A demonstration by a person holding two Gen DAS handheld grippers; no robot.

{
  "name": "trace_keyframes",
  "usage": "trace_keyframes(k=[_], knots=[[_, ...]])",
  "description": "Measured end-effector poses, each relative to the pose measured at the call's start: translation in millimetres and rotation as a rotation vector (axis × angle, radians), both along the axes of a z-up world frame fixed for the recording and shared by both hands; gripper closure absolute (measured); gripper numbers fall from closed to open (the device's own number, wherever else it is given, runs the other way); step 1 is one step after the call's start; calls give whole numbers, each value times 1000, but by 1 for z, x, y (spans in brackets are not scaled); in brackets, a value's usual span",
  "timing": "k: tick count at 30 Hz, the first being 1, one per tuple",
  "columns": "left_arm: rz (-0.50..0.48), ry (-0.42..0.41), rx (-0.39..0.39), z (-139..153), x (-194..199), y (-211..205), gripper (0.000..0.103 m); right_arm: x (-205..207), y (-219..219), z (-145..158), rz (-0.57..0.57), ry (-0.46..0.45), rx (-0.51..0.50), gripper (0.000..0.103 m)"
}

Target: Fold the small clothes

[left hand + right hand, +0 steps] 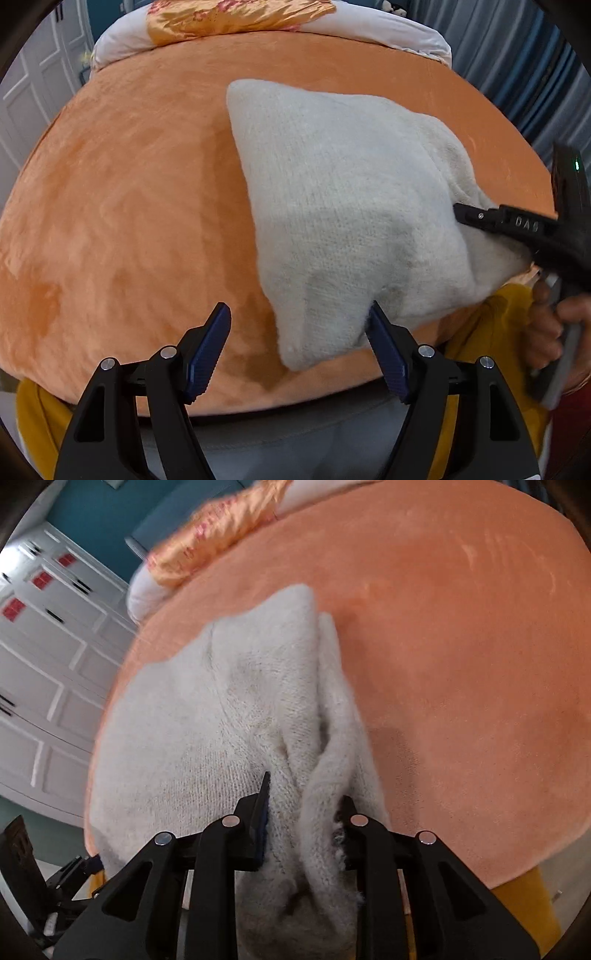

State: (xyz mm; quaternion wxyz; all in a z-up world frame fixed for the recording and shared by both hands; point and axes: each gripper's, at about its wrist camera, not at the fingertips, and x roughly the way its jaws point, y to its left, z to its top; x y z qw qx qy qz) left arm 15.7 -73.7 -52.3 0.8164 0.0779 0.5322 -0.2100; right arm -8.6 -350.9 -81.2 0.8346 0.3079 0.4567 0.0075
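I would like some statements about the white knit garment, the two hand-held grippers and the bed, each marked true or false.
1. The left hand-held gripper is open with nothing between its fingers. True.
2. The right hand-held gripper has the white knit garment between its fingers. True.
3. The garment lies on a blue blanket. False: the orange blanket is under it.
4. The garment is neatly folded into a small square. False: it is bunched and partly lifted.
5. A shiny orange patterned cloth lies at the far end of the bed. True.

The bed (129, 221) lies bare on the left. The white sweater (343, 206) covers the right. Pillows (236, 22) line the far edge.
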Motion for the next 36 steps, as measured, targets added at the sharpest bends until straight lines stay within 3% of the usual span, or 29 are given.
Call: trace_keyframes(k=[4,7,15,20,25,29,32,36], knots=[[2,-95,-33,35,-7,-3,32,1,3,12,5,15,-22,77],[21,-135,6,42,5,-10,32,-8,-2,25,1,7,-56,72],[63,-76,82,14,24,-16,30,-24,36,92,13,-93,-298,72],[71,-53,88,8,25,-16,30,-17,57,114,61,-172,-291,72],[71,-41,96,4,26,-16,30,-6,86,84,182,-94,-295,73],[75,-28,109,-2,28,-16,29,2,101,23,238,50,-261,74],[96,19,84,-14,30,-10,29,0,104,21,246,43,-292,74],[105,25,70,-8,29,-8,28,4,104,26,263,54,-299,74]])
